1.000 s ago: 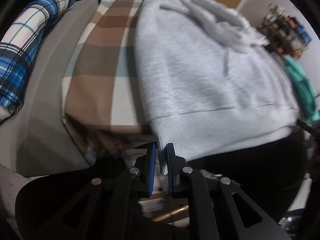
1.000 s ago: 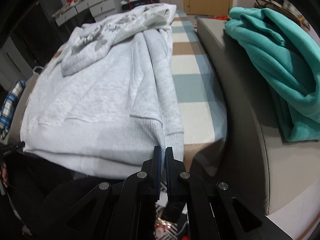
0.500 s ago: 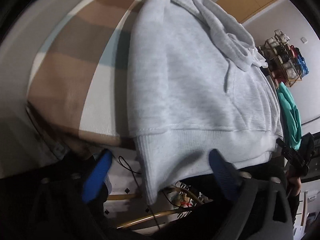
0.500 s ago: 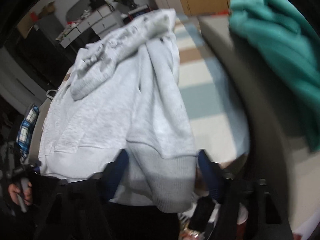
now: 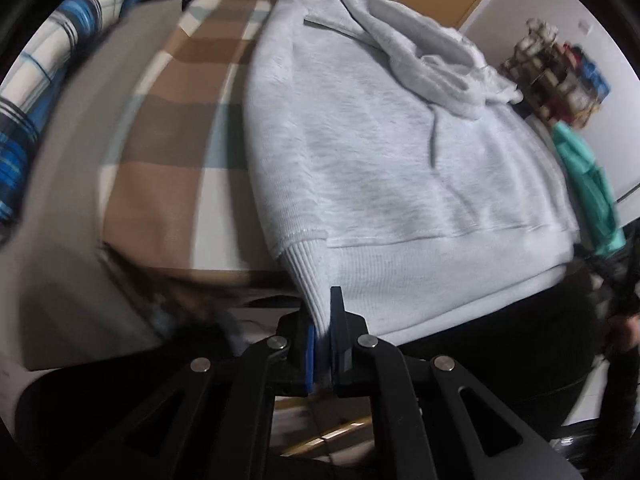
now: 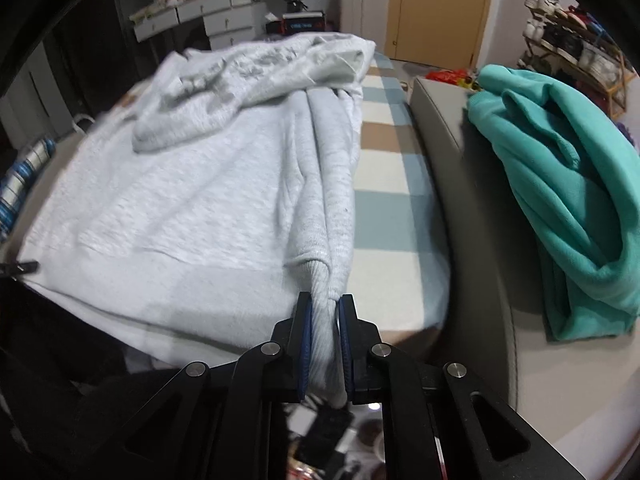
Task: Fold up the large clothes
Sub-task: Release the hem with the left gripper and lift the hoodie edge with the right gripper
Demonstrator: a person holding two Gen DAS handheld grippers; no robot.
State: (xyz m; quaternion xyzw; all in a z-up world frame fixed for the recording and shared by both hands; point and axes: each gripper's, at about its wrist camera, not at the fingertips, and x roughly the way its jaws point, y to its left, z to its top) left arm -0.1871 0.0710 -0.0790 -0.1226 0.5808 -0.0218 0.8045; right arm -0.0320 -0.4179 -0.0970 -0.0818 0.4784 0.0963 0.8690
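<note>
Hoodie (image 5: 384,168) of pale grey fleece has its ribbed hem pinched at both corners: the left gripper (image 5: 323,320) is clamped on one corner, the right gripper (image 6: 323,320) on the other. It lies flat on a checked brown, white and blue blanket (image 5: 176,160) over a grey sofa (image 6: 472,240). Beside it sits a crumpled teal sweatshirt (image 6: 560,184); a wooden door (image 6: 440,8) and white drawers (image 6: 208,16) stand behind.
</note>
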